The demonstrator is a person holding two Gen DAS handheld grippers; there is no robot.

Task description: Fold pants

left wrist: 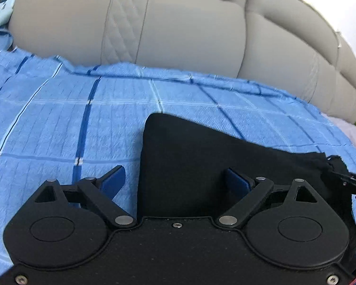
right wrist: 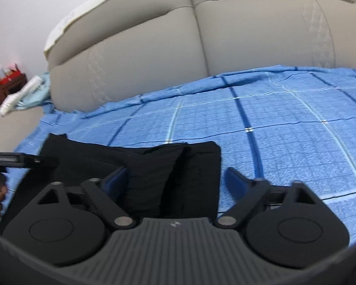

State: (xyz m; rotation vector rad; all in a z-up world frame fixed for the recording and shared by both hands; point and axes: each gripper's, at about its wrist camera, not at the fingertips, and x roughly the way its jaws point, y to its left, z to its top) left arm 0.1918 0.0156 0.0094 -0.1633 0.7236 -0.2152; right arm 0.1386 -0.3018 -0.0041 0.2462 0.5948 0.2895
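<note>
left hand-held gripper point(left wrist: 175, 181) apart | right hand-held gripper point(right wrist: 176, 179) apart | black pants point(right wrist: 154, 166) folded on blue sheet point(right wrist: 284, 130)

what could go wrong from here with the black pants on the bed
1. The right gripper stands open over a raised ridge in the folded black pants; pressing down there might set a crooked crease.
2. The left gripper is open, straddling the pants' left edge; closing could also catch the blue checked bedsheet.
3. Nothing pins the loose bundle, so a nudge may undo the fold.
</note>
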